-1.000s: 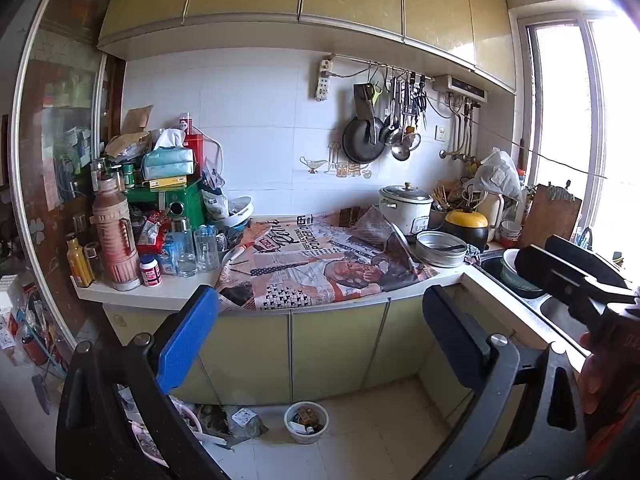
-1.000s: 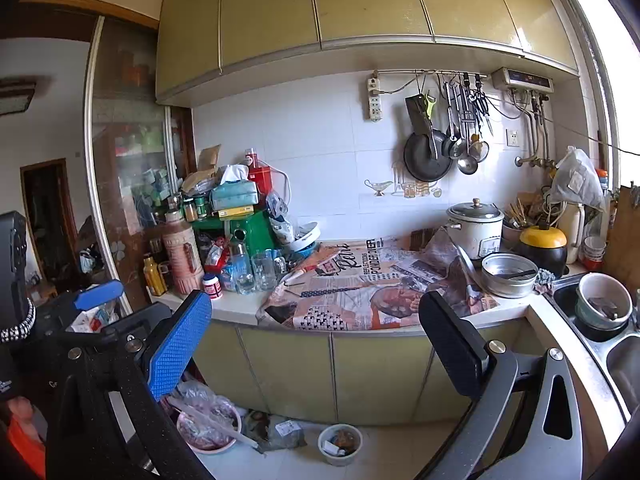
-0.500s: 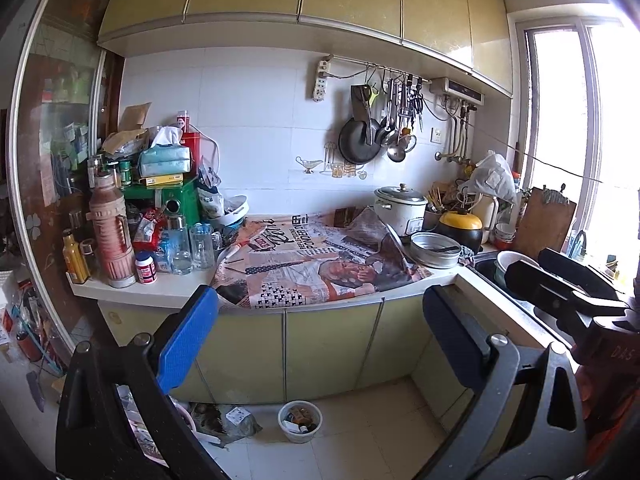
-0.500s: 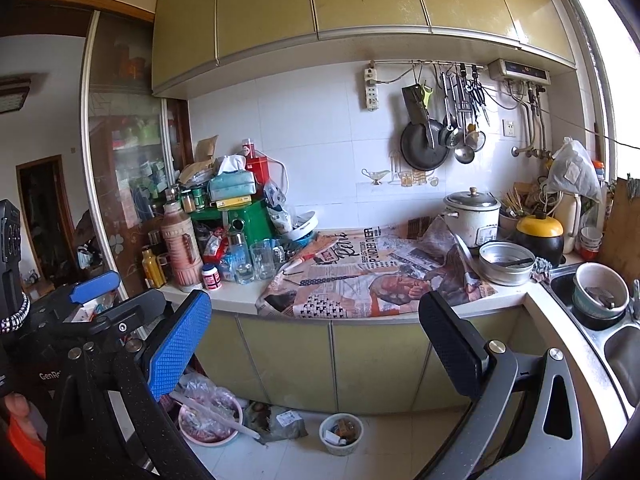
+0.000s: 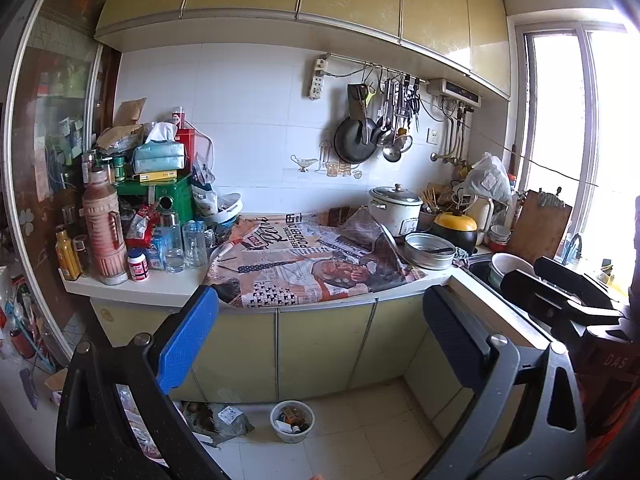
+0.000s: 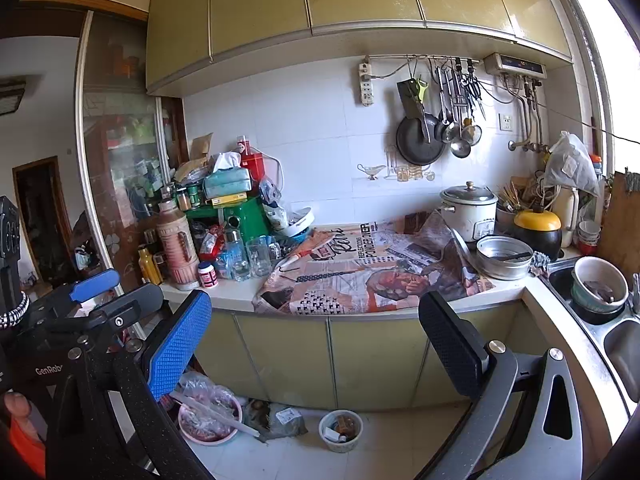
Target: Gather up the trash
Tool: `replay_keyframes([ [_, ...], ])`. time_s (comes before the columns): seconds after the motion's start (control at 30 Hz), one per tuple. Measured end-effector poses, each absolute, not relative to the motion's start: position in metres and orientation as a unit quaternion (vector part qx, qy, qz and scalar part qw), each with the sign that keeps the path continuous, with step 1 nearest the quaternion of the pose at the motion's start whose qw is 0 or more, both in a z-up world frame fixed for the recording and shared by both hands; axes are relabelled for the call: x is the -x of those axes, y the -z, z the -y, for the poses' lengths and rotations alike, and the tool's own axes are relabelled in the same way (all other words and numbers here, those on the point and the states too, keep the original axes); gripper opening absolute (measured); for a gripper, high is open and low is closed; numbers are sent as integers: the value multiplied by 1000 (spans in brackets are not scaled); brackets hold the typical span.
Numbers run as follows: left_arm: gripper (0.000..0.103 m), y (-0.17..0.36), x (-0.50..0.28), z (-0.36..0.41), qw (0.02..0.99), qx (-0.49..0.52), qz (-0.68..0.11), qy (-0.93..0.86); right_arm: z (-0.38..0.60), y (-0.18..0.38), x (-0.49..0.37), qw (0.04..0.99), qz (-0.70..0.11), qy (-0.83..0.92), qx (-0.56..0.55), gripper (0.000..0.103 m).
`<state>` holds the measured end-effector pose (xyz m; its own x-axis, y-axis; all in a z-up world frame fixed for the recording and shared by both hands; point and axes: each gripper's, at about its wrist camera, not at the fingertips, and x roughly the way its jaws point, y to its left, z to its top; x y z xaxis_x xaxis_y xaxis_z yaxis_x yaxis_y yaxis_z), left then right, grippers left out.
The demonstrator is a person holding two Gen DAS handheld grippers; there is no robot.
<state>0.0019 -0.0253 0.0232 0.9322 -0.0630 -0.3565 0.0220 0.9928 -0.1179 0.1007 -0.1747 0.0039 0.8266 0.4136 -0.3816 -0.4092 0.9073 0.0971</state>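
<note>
left gripper [image 5: 320, 336]: jaws apart, empty | right gripper [image 6: 316, 336]: jaws apart, empty | trash bowl [image 6: 341, 430]: on floor, below both, well apart

Small white bowl of trash [image 5: 292, 421] sits upright on floor [image 5: 360, 440] by cabinets [image 5: 324, 352].

On the desk [image 6: 232, 300] there is one rice cooker [image 6: 468, 210], one metal pan [image 6: 504, 256], one big newspaper [image 6: 360, 268], one pink flask [image 6: 178, 246] and one tissue box [image 6: 227, 184]. On the floor [image 6: 400, 432] sit one small white bowl [image 6: 341, 430], one pink bowl [image 6: 210, 420] and one crumpled bag [image 6: 276, 420]. One bowl [image 6: 598, 284] sits in the sink [image 6: 616, 344].
</note>
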Motion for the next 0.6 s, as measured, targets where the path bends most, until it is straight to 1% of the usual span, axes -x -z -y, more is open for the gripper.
replay_keyframes([
  [0.6, 103, -21, -3, 25, 980, 65, -188, 30, 175, -3, -103, 954, -212, -212, -9, 103],
])
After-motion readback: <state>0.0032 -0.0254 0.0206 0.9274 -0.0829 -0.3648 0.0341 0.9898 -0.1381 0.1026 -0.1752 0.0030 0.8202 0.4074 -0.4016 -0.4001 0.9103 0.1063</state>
